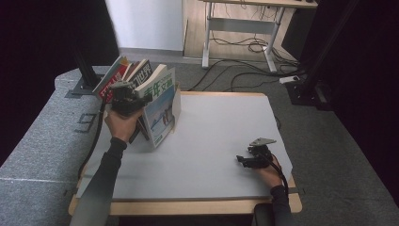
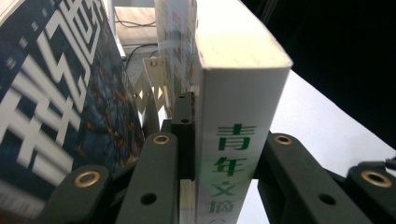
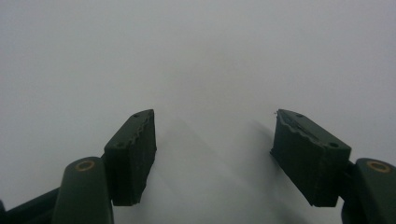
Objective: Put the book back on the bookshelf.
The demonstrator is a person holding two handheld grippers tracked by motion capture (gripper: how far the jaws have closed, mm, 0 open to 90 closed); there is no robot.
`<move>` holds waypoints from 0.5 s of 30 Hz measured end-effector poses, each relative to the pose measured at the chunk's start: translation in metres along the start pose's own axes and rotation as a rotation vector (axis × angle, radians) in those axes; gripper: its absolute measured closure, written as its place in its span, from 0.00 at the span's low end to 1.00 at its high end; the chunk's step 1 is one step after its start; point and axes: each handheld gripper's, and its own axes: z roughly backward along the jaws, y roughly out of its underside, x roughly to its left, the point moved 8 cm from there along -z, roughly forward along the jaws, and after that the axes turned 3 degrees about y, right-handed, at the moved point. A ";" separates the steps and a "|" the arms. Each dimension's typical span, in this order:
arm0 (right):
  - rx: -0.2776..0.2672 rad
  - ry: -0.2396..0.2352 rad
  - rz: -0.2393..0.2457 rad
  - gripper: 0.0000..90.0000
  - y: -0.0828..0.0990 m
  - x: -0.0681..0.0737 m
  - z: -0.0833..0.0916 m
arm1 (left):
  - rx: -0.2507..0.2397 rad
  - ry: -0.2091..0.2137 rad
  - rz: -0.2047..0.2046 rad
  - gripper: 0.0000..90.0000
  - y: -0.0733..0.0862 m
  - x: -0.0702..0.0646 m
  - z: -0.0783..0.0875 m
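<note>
A row of leaning books stands at the table's far left. The front one is a thick white book point(image 1: 160, 101) with green characters on its spine point(image 2: 236, 140). My left gripper point(image 1: 125, 98) is shut on this white book, its jaws point(image 2: 229, 154) pressing both sides of the spine. Beside it leans a dark blue book point(image 2: 56, 93) with large white characters point(image 1: 141, 73), and a red-covered book point(image 1: 113, 80) stands behind that. My right gripper point(image 1: 242, 160) rests near the table's front right, open, with nothing between its jaws point(image 3: 215, 135) over the pale table top.
The white table top point(image 1: 211, 141) has a wooden front edge point(image 1: 188, 207). A pale metal bookend point(image 2: 152, 93) shows between the books. A black post point(image 1: 84, 61) stands behind the books. A desk with loose cables point(image 1: 244, 42) is farther back.
</note>
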 end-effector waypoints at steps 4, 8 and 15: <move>-0.002 0.001 -0.004 0.33 0.000 -0.001 0.000 | -0.016 -0.015 -0.015 0.83 -0.006 0.000 -0.007; -0.002 0.001 -0.004 0.33 0.001 -0.001 0.000 | -0.037 -0.013 -0.014 0.83 -0.011 -0.001 -0.013; -0.007 0.002 -0.006 0.32 0.001 -0.002 0.000 | -0.080 -0.006 -0.025 0.82 -0.013 -0.005 -0.023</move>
